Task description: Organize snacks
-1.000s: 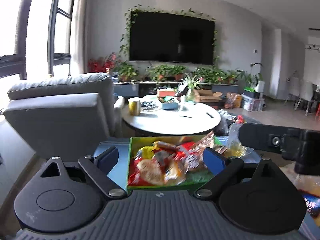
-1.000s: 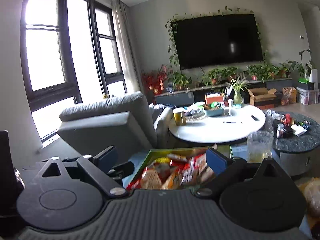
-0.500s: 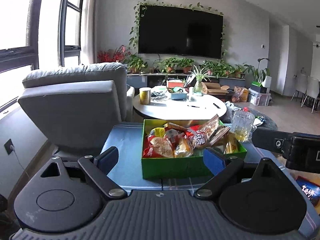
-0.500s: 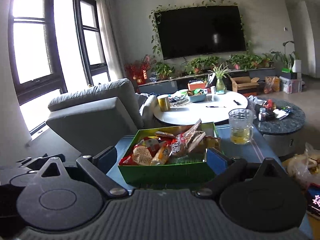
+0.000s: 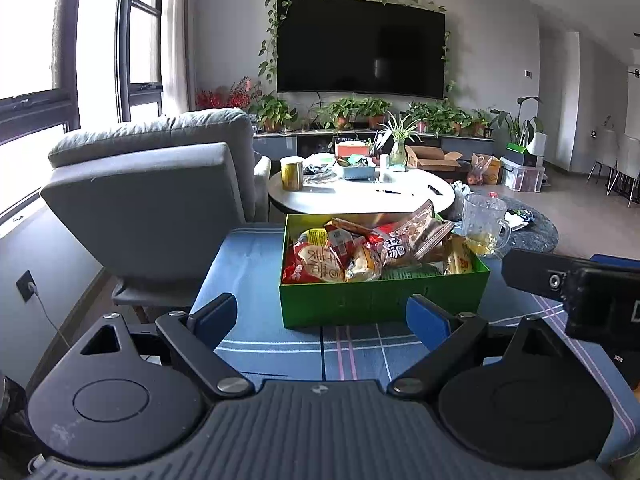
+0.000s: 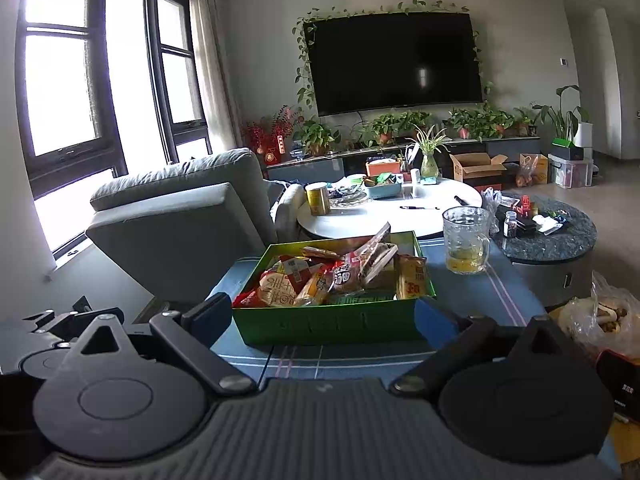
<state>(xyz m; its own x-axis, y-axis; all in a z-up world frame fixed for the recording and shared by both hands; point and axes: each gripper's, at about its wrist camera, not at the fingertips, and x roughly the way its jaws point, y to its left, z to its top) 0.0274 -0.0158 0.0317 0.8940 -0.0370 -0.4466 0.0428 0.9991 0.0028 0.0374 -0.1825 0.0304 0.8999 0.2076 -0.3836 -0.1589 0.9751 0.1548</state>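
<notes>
Blue checked cloth (image 5: 360, 354) covers the surface, with a living room behind it: a wall TV (image 5: 360, 46) framed by trailing vines, a row of potted plants (image 6: 400, 126) on the low cabinet below, a grey armchair (image 5: 160, 196) to the left, and a round white table (image 5: 360, 194) carrying a yellow tin (image 5: 291, 173).

On the cloth sits a green box (image 5: 380, 300) heaped with snack packets (image 5: 360, 248): red, orange and clear wrappers piled above the rim, one clear packet leaning up against the far wall. A glass mug (image 6: 466, 240) holding a little yellow liquid stands just beside the box's far right corner. At the right edge of the right wrist view lies a clear bag (image 6: 600, 320) of food, well apart from the box.

The left gripper (image 5: 322, 318) hovers in front of the box's near wall, its blue-padded fingers (image 5: 212, 318) spread wide and holding nothing. The right gripper (image 6: 324, 318) faces the same wall, its fingers (image 6: 208, 318) likewise spread, one tip near each front corner of the box; whether they touch it I cannot tell. In the left wrist view, part of the right gripper's body juts in from the right.
</notes>
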